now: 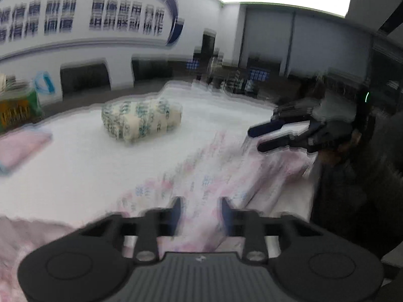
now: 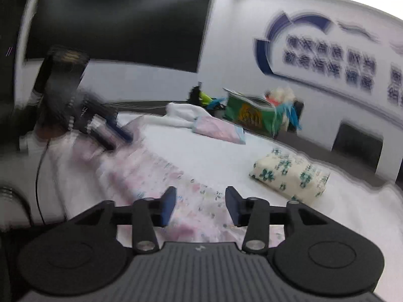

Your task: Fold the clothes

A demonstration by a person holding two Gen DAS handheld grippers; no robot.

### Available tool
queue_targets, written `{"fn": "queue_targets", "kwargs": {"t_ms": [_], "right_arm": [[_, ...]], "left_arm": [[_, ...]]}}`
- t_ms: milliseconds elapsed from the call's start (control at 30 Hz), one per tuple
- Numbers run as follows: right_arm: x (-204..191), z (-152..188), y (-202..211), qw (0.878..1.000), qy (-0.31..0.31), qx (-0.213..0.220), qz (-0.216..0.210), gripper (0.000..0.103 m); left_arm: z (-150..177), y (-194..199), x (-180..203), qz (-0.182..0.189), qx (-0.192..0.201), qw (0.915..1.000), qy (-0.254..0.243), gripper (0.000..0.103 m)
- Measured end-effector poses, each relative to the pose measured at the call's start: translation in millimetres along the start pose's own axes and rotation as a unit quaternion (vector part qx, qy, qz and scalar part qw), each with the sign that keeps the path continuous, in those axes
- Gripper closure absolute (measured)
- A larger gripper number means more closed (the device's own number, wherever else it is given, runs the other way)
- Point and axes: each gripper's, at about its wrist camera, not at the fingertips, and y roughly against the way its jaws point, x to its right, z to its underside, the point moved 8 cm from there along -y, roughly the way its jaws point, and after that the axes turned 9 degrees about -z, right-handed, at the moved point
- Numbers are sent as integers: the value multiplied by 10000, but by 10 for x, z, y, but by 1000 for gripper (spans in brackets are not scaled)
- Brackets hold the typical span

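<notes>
Both views are motion-blurred, so detail is limited. The pink floral garment [image 2: 161, 176] is lying spread and rumpled on the near side of the white bench [image 2: 214, 148], stretching between the two grippers.

The left gripper [image 1: 200, 212] is hovering over one end of it with fingers apart and cloth showing in the gap; no grip that I can see. The right gripper [image 2: 200, 206] is sitting over the other end, fingers spread wide and holding nothing.

Progress, as a judgement: a green floral bundle [image 2: 289, 178] is sitting folded mid-bench, and a pink folded piece [image 2: 219, 128] is lying further back, near a green bag [image 2: 252, 113]. So two items are looking done. A white cloth [image 2: 181, 113] beside the pink one is looking unfolded; hard to tell through the blur. The current garment is showing no fold yet: it needs pinching at both ends, flattening, then folding.
</notes>
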Motion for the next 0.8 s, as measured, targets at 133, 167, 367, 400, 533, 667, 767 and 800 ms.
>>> {"fn": "queue_targets", "kwargs": {"t_ms": [133,167,367,400,533,667,767,800], "right_arm": [[27,402,-290,9949,-244,-969,-161,78],[-3,438,-265,9947,-220,-993,-122,77],[-389,-92,-95,9999,117,-65,-63,64],[-513,-226,-207,9995,166,165,-215,58],[-976,-639,-863,9950,65,635,-762,49],[-1369,-720,-1479,9897,-284,457,-1330,49],[-1585,-631,-1674,9877,-251,243,-1524,49],[-1631,-614,-1672,9871,-205,220,-1576,49]], "left_arm": [[188,168,-240,-506,-141,9980,359,93],[175,367,-347,-453,99,9971,601,91],[1,970,-1390,-2212,385,9672,1186,30],[-25,999,-1575,-2648,291,9571,1138,30],[189,518,-2181,-2888,-651,9326,2064,34],[286,323,-2018,-2362,-574,9536,1777,80],[282,479,-1752,-1841,8,9732,1380,99],[263,644,-1600,-1659,341,9800,1043,99]]}}
